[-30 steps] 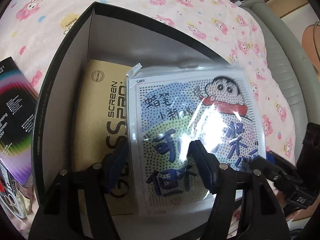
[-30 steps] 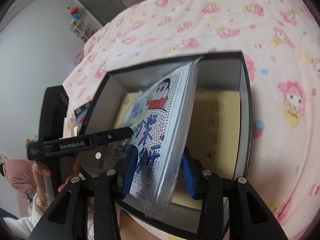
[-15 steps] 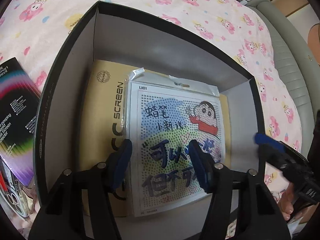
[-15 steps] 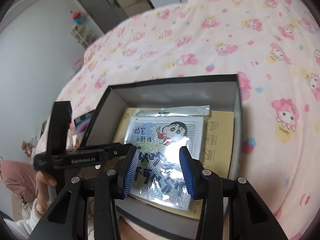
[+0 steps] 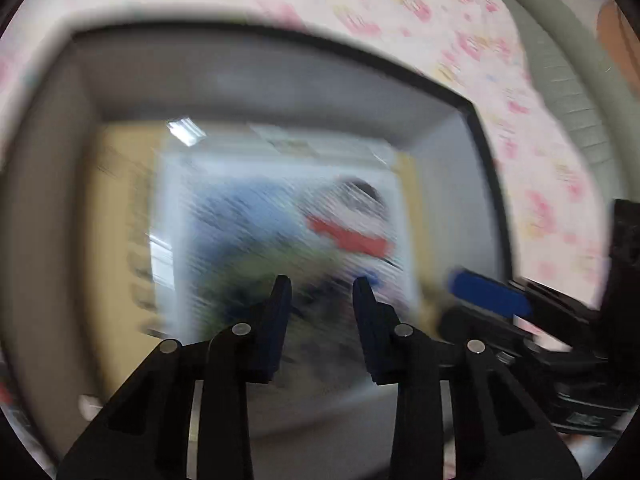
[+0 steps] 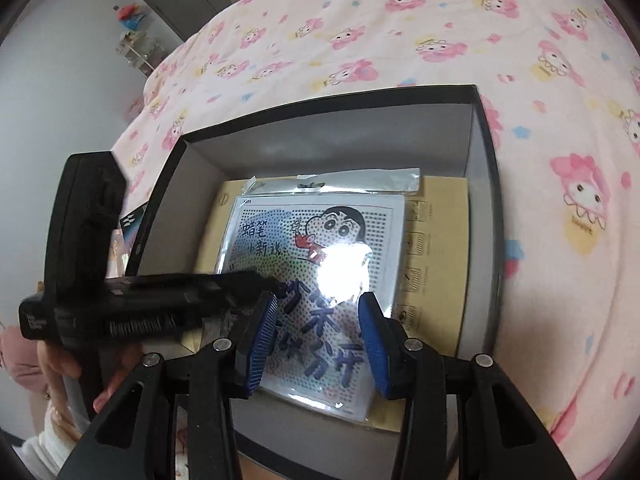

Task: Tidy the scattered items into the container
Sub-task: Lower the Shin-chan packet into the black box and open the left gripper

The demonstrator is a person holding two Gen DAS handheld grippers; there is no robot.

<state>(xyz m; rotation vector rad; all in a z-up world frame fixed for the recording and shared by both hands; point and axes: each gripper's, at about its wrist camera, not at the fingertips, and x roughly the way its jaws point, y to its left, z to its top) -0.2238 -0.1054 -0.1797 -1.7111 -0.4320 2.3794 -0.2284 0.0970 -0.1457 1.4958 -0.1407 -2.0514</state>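
Observation:
A black box [image 6: 486,184] with grey inner walls stands on the bed. Inside it a cartoon dot-art pack [image 6: 320,248] in clear plastic lies flat on a tan screen-protector box [image 6: 436,240]. My right gripper [image 6: 318,338] is open and empty above the pack's near edge. My left gripper [image 5: 322,314] is open and empty over the same pack [image 5: 280,232]; its view is heavily blurred. The left gripper's body [image 6: 132,312] reaches into the box from the left in the right wrist view.
A pink cartoon-print bedspread [image 6: 360,40] surrounds the box. A dark colourful package [image 6: 132,220] lies just outside the box's left wall. A grey padded bed edge [image 5: 560,60] runs along the right in the left wrist view. Cabinets stand beyond the bed.
The pack went from tilted in my right gripper to lying flat in the box. Both grippers have moved a little; the left one moves fast now, blurring its view.

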